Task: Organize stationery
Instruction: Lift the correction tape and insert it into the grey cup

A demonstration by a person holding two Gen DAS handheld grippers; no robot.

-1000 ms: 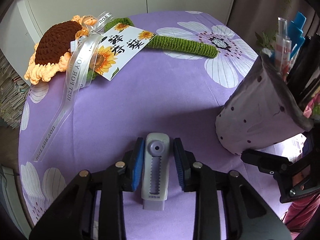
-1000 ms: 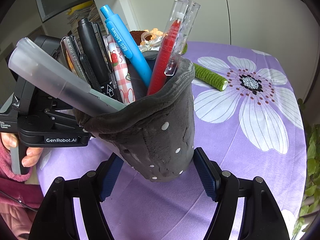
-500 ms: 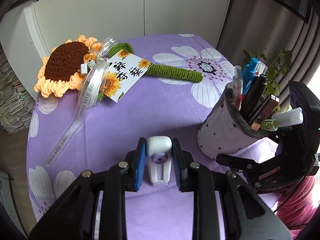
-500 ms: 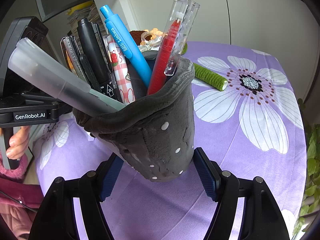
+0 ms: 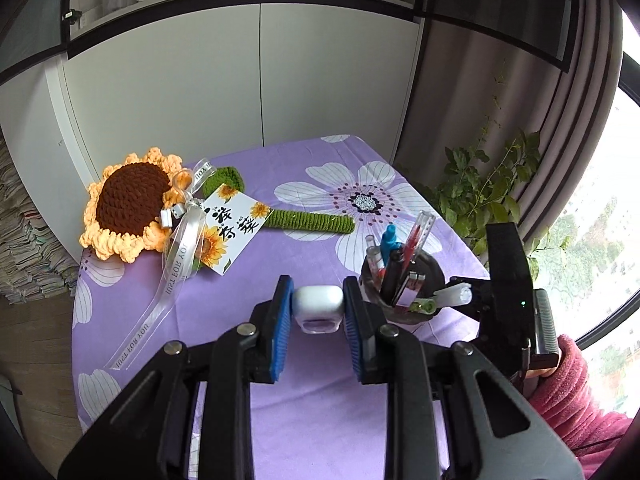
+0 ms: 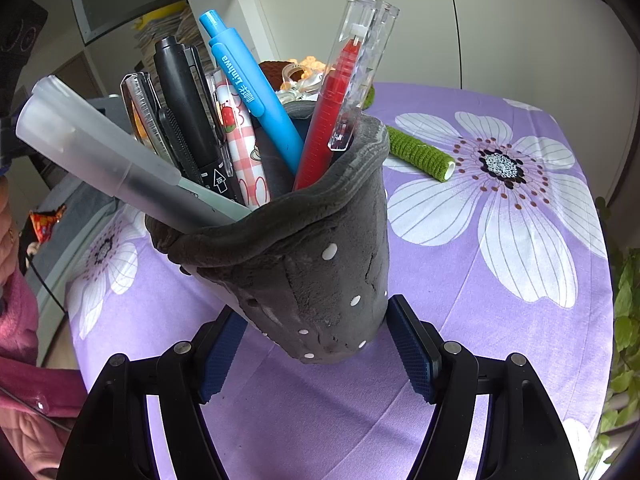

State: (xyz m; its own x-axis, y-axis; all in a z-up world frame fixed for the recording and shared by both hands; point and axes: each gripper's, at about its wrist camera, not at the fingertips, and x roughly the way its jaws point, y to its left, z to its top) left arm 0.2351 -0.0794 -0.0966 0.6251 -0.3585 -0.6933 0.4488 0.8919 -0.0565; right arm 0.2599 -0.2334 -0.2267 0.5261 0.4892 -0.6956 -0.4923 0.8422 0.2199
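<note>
The left gripper (image 5: 318,312), clamped on the white correction tape (image 5: 318,308), has risen from the purple tablecloth (image 5: 224,320) and tipped, so that the tape now shows end-on between the pads rather than lengthwise. From this gripper the grey pen holder (image 5: 404,292) now lies just right of the fingertips and is seen from above. In the right wrist view, the left gripper's body has left the left edge, where the hand (image 6: 5,236) appears.
</note>
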